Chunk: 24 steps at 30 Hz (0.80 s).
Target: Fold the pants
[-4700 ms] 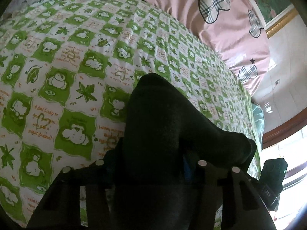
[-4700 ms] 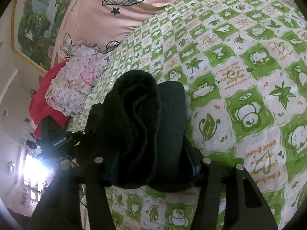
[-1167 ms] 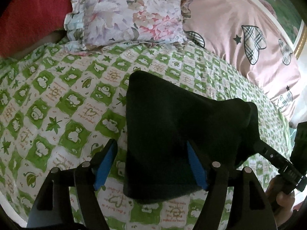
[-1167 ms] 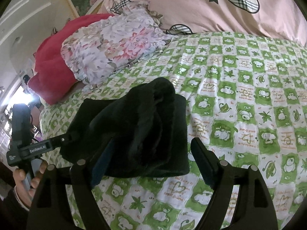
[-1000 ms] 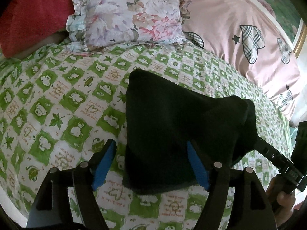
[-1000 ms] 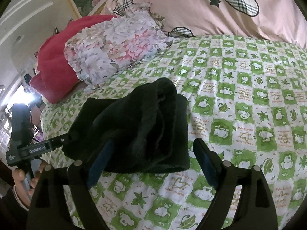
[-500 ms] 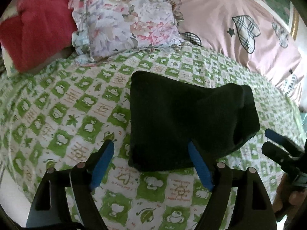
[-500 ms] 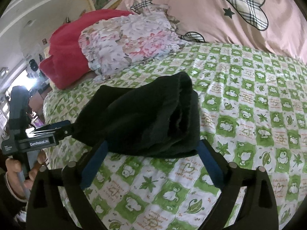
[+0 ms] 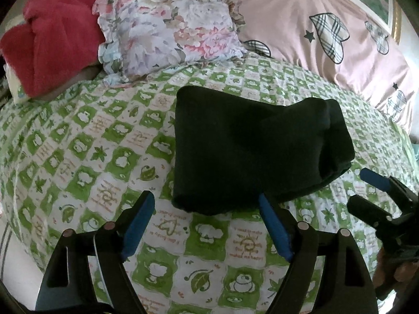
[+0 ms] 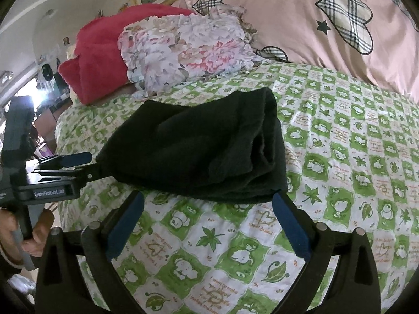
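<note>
- One bed with a green-and-white checked cartoon-print sheet (image 9: 78,157) fills both views; a pink duvet with plaid hearts (image 9: 301,26), a frilled floral cushion (image 9: 170,26) and a red fleece blanket (image 9: 52,34) lie at its far side.
- Folded black fleece pants (image 9: 248,151) rest mid-sheet, thick folded edge to the right.
- Left gripper (image 9: 207,222): jaws spread wide, blue pads bare, holding nothing; the right pad sits just at the bundle's near edge.
- Right gripper (image 10: 207,222): jaws likewise released and wide, just short of the pants (image 10: 199,146).
- Against 4.7 seconds ago, when both clamped the cloth, both have let go and backed off.
</note>
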Available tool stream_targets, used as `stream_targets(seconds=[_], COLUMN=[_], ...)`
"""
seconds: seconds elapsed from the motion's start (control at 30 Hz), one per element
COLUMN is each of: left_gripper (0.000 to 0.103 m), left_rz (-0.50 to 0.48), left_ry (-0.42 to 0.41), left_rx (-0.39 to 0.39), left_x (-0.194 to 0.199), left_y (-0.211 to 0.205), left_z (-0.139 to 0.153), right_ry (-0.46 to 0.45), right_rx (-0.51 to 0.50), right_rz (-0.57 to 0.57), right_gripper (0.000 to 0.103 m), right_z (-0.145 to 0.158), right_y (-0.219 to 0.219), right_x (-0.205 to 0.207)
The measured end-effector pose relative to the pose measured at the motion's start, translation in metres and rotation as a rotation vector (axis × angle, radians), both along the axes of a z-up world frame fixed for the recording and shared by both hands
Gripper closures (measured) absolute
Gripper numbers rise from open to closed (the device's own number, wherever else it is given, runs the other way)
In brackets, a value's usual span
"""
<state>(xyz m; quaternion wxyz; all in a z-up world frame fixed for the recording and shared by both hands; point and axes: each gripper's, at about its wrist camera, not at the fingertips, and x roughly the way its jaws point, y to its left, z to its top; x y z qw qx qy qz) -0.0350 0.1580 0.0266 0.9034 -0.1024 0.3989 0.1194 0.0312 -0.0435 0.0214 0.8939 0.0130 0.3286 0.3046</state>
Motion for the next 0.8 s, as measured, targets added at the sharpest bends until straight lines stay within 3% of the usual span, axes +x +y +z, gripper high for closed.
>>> stream_targets(seconds=[0.3,0.8], left_gripper=[0.02,0.019], left_rz=[-0.021,-0.016], left_ry=[-0.01,-0.012], left_rx=[0.058,0.063], left_x=[-0.003,-0.003], left_y=[-0.009,-0.005], left_z=[-0.007,-0.016], right_ry=[-0.002,-0.04], right_rx=[-0.023,-0.026], right_rz=[0.018,-0.003], right_gripper=[0.004,0.004], right_z=[-0.01,-0.014], right_y=[0.01,0.016], right_x=[-0.001,0.0])
